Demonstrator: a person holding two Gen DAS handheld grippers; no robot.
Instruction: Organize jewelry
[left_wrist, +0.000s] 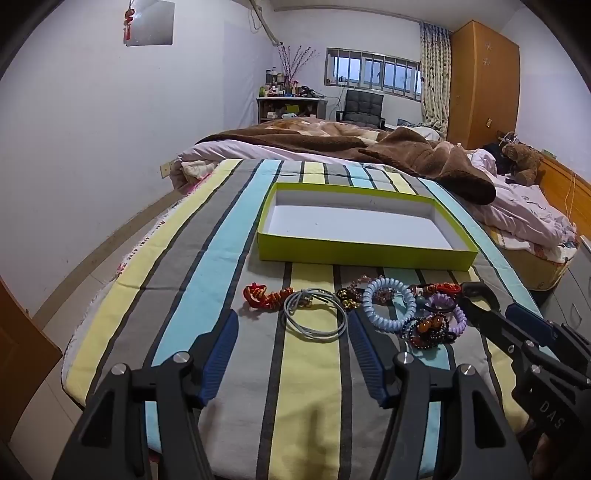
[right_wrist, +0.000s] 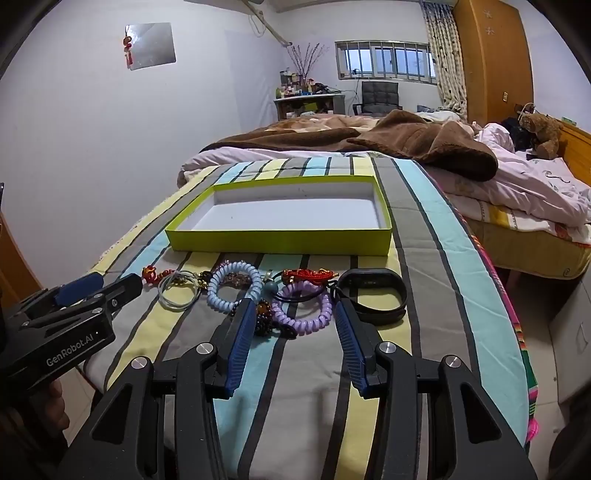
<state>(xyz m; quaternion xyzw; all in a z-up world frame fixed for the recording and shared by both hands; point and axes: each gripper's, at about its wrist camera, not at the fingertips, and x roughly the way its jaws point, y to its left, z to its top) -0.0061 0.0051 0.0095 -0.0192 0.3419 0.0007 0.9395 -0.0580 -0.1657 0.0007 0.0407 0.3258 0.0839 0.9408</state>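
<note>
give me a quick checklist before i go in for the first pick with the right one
1. Right gripper jaws open: ok, wide apart with nothing between them.
2. Target lined up: ok, the purple coil band lies straight ahead of the jaws on the striped cloth.
3. Target free of neighbours: not ok, a dark hair tie crosses it and the beaded bracelet lies against it.
4. Green box ready: ok, open and holding nothing, just beyond the pile.
5. Left gripper out of the way: ok, open over the grey cord loop, off to the left.
6. Black wristband apart from the right finger: cannot tell.
</note>
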